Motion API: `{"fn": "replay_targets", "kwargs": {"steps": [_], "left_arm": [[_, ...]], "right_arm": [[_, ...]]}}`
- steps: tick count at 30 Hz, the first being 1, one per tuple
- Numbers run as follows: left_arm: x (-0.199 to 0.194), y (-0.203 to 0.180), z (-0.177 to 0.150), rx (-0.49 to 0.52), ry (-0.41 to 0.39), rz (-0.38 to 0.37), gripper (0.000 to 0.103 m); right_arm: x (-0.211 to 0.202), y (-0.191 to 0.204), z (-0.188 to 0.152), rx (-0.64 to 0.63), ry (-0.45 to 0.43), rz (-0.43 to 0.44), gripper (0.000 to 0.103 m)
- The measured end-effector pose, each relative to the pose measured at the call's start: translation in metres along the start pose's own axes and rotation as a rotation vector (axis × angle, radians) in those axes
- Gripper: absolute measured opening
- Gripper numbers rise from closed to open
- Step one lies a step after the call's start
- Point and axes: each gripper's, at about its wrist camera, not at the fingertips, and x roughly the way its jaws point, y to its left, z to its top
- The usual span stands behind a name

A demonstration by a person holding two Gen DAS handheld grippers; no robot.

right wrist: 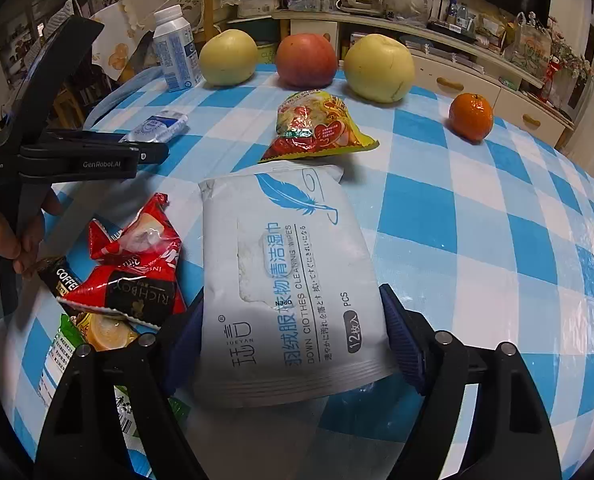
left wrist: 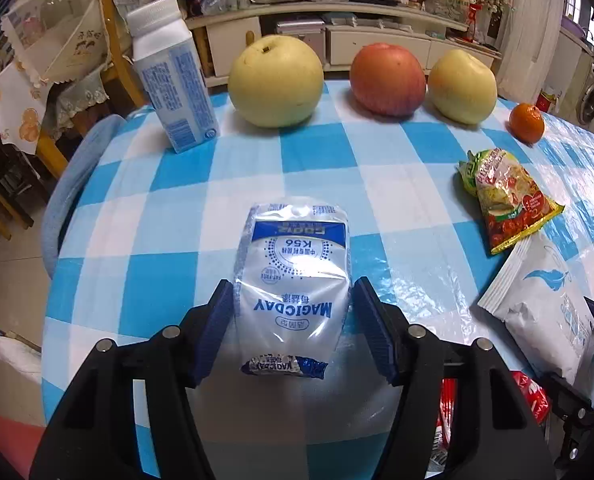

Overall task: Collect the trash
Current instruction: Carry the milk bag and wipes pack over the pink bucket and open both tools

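On a blue-and-white checked tablecloth, far left at the back: an upright white plastic bottle with a blue printed label.

Nearer, in the left wrist view: left gripper pointing down at the table, jaws at a middling width, blue pads standing on either side of a flat clear plastic wrapper printed in blue and white. Wrapper lying between the pads, not squeezed; pads just at its edges, no grip on it. Seen side-on from the right wrist view, held by a hand.

Next to the right, at the near edge: a small heap of rubbish, namely a crumpled red foil wrapper, a dark coffee sachet partly under it, and a green-and-white packet nearer the camera.

Then the right gripper, jaws wide, flanking a white pack of cleaning wipes with a blue feather print. Pads at both long edges of the pack, apparently touching; pressing or not, cannot tell.

Just beyond the pack: a crumpled yellow, green and red snack bag, touching or nearly touching its far end.

Along the back row, left to right: a large yellow fruit, a red apple, a second yellow fruit. Furthest right, apart from the rest: a small orange mandarin.
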Motion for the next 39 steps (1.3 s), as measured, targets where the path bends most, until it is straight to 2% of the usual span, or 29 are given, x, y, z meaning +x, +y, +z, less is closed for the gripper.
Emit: {"fn": "replay_targets", "kwargs": {"steps": [2,12,17,28,39], "left_arm": [[0.000,0.002,-0.001,-0.015,0.000,-0.017,0.058],[-0.018,0.009,-0.021,-0.088,-0.032,-0.005,0.057],[-0.044,0.017,-0.041,-0.130,-0.068,-0.014,0.057],[-0.107,0.031,-0.096,-0.189,-0.143,0.017,0.057],[-0.168,0.072,-0.135,-0.264,-0.242,0.148,0.058]], "right_arm": [[-0.002,0.000,0.000,0.001,0.000,-0.002,0.080],[-0.015,-0.003,-0.004,0.026,-0.028,0.006,0.080],[-0.027,-0.002,-0.005,0.034,-0.063,0.025,0.080],[-0.050,0.019,-0.012,0.016,-0.124,0.071,0.080],[-0.068,0.050,-0.024,0.030,-0.134,0.192,0.080]]}}
